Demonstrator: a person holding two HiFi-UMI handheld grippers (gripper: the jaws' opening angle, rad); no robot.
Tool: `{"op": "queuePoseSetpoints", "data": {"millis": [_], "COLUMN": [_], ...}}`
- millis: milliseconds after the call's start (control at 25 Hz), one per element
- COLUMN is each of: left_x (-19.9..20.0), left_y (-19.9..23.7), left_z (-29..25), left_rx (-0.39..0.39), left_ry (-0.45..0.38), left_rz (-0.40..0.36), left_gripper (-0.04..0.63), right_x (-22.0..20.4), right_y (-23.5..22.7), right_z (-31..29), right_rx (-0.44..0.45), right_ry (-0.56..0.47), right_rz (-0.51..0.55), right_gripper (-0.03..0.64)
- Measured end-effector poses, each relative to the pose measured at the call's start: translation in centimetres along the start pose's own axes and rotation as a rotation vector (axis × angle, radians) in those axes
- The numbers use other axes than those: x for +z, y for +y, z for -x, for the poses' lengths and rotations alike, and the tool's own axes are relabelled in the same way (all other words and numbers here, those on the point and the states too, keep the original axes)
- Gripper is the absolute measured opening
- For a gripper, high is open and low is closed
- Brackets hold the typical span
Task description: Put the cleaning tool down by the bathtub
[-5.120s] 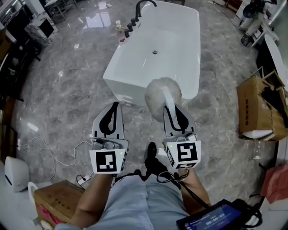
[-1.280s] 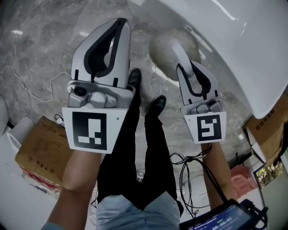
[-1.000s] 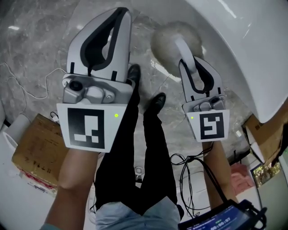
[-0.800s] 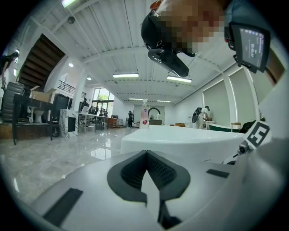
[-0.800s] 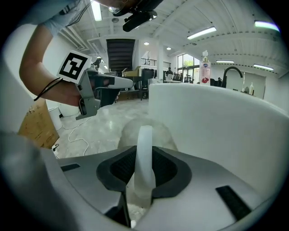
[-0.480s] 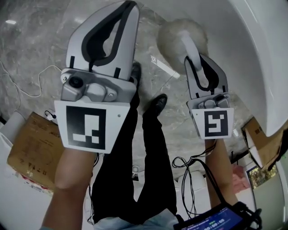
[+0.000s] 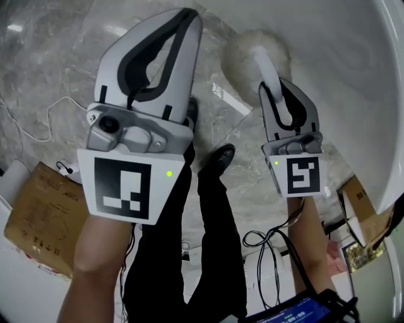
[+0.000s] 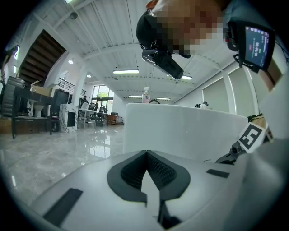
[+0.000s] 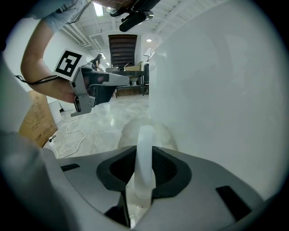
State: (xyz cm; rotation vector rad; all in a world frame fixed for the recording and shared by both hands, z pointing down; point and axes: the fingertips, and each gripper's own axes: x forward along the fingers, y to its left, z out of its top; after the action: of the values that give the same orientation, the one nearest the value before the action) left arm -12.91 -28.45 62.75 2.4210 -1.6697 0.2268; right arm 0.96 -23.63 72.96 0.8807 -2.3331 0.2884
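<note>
Marble floor (image 7: 50, 63): grey and glossy, stretching off to the left of the person.
Bathtub (image 7: 353, 76): white, its smooth curved outer wall fills the right side of the head view and looms close in the right gripper view.
Right tongs (image 7: 278, 88): pinching the white handle of the brush (image 7: 246, 53), which stands squarely between the pads in the right gripper view, and angled downward toward the foot of the tub.
Brush: fluffy pale round head out ahead of the tongs, low down and just beside the bathtub wall. I can't tell whether it touches the floor.
Left tongs (image 7: 189, 16): pressed together at the tips, nothing between them, held up to the left of the brush and well apart from it.
Shoes (image 7: 221, 158): dark, on the floor between the two tongs, black trousers above them.
Cardboard box (image 7: 38, 217): brown, on the floor at the lower left, behind the person's left forearm.
</note>
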Motion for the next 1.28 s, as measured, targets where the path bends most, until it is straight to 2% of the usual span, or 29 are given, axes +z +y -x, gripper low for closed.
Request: {"op": "queuePoseSetpoints", "data": {"millis": [240, 720, 1280], "left_x": [-3.1, -7.1, -9.1], "left_y": [-0.2, 0.1, -0.2], "left_z": [-1.0, -2.1, -3.0], "left_rx": [-0.023, -0.030, -0.043], "left_ry": [0.005, 0.015, 0.043], "left_rz": [0.015, 0.019, 0.015], "left_gripper": [0.014, 0.014, 0.014], "right_x": [-2.7, -8.5, -13.4], "right_y": [-0.3, -0.4, -0.8], "right_z": [-2.5, -6.6, -9.6], "right_rx": [0.003, 0.043, 0.058], "right_ry": [-0.002, 0.055, 0.096], "right_rz": [-0.006, 0.035, 0.015], "right_gripper": [0.104, 0.106, 0.106]}}
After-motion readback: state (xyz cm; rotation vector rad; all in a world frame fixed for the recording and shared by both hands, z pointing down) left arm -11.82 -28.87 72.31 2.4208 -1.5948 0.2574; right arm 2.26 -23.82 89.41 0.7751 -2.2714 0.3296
